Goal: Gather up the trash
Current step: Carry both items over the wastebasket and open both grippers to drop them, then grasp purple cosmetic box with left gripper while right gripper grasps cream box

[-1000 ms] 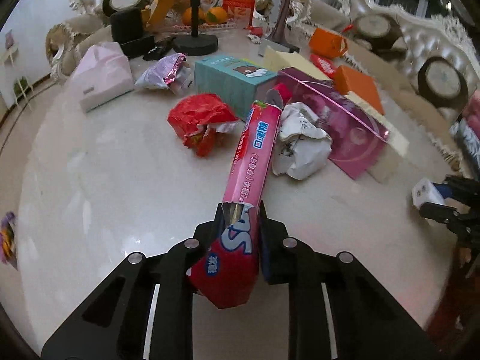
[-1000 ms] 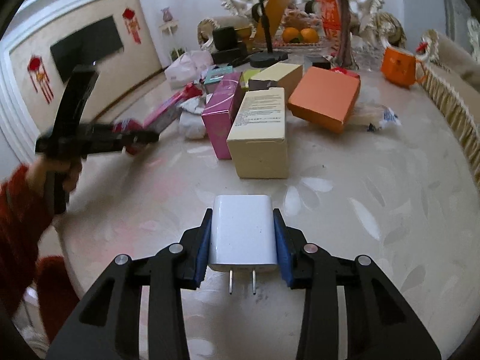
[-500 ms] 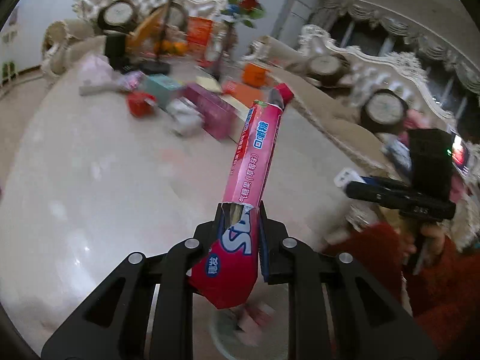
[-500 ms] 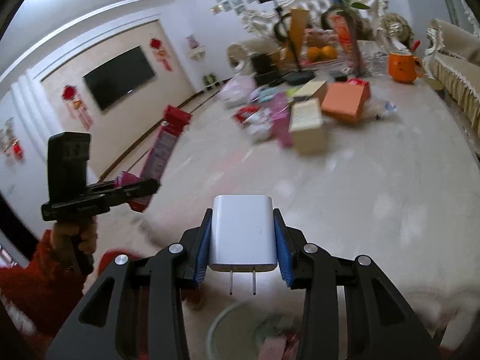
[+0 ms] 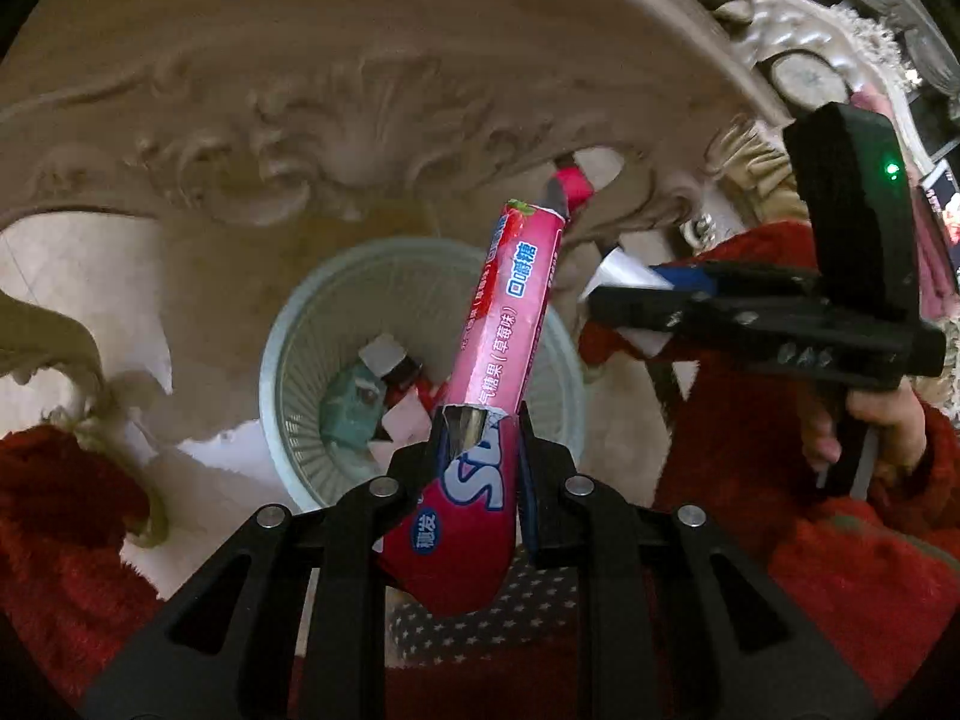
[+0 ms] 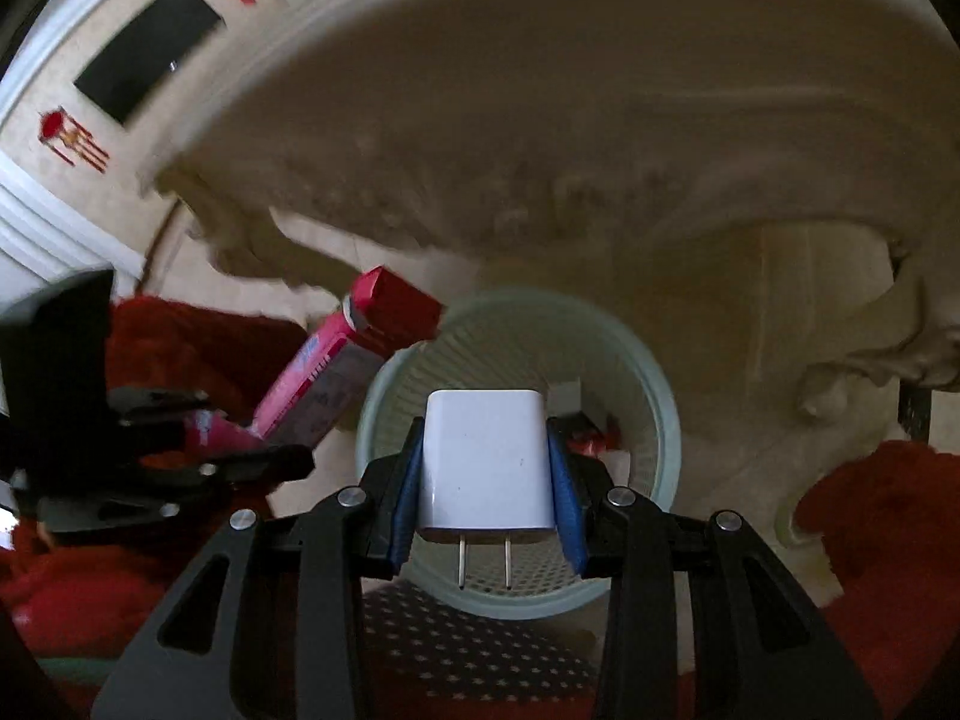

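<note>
A pale green ribbed waste bin stands on the floor below both grippers, with several scraps inside. My left gripper is shut on a long pink candy box, which slants up over the bin's mouth. My right gripper is shut on a white plug charger, prongs toward the camera, right above the bin opening. In the left wrist view the right gripper reaches in from the right with the charger at its tip. In the right wrist view the left gripper holds the pink box at the left.
The carved underside and edge of the cream table loom just above the bin. Red fleecy sleeves and legs crowd both sides. A star-patterned cloth lies under the grippers. A wall television hangs far left.
Both grippers swung away from the tabletop and sank toward the floor. The table's clutter left the views; the waste bin now sits under the pink box and the charger. Both grips held.
</note>
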A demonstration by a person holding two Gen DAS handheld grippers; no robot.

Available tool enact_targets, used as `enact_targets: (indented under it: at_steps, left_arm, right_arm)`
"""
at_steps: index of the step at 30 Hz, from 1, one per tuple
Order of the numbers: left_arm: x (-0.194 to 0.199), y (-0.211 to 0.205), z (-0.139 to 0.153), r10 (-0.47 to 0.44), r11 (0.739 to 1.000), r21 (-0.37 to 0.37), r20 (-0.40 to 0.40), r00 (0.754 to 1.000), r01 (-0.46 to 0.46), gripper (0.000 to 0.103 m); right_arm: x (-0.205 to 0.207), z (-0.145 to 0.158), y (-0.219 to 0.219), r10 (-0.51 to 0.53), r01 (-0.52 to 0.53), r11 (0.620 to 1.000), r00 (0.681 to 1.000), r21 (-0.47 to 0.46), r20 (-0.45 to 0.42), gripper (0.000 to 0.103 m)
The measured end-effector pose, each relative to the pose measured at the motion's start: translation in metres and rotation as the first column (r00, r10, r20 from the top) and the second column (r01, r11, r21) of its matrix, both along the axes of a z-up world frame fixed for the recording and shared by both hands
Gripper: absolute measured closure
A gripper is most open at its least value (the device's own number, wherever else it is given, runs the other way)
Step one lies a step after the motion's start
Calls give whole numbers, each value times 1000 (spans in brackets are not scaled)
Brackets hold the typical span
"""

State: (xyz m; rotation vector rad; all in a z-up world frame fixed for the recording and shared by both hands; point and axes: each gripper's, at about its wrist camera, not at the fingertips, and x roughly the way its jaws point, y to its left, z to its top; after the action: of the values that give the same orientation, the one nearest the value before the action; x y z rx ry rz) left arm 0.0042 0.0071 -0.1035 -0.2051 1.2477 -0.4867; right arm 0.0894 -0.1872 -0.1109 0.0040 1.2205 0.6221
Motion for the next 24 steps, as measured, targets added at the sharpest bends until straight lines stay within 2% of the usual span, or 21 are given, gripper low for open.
enact_targets:
  at_steps: [3, 4, 5, 6, 7, 8, 9, 10, 15, 20, 24]
  left_arm:
    - [11, -4, -12, 11, 1000, 24, -21, 1000, -11, 83]
    - [16, -5, -17, 18, 1000, 21, -39, 999, -17, 81]
    - [18, -5, -20, 26, 999, 26, -49, 998, -25, 75]
    - [20, -6, -23, 32, 999, 35, -57, 998, -30, 66]
    - [21, -6, -26, 36, 998, 44, -61, 997, -33, 29]
    - [18, -2, -28, 41, 998, 48, -61, 997, -38, 18]
    - [17, 1, -28, 47, 998, 48, -59, 997, -44, 18]
    - [14, 4, -29, 50, 998, 37, -63, 997, -47, 18]
    - [10, 15, -35, 89, 996, 24, -85, 992, -87, 18]
    - [9, 22, -39, 118, 993, 19, -110, 987, -116, 18]
    - [7, 24, -35, 127, 992, 22, -93, 987, -126, 18]
  right_arm:
    - [5, -17, 12, 19, -20, 999, 1000, -39, -8, 67]
    - [4, -19, 14, 23, -23, 999, 1000, -50, -3, 66]
    - [5, -22, 18, 30, -30, 997, 1000, -69, -1, 65]
    - [6, -23, 20, 32, -32, 996, 999, -88, 1, 59]
    - [2, -22, 20, 33, -32, 995, 999, -97, 6, 42]
    - [0, -20, 20, 27, -23, 994, 999, -110, 30, 34]
    - [-2, -17, 18, 17, -10, 993, 998, -119, 56, 28]
    - [-7, -16, 17, 12, -3, 992, 998, -125, 69, 28]
    - [-6, -26, 1, -38, 42, 993, 998, -113, 42, 28]
    - [-11, -33, -3, -29, 30, 993, 1000, -116, 10, 28]
    - [-13, -28, -4, -22, 23, 994, 1000, -107, 9, 28]
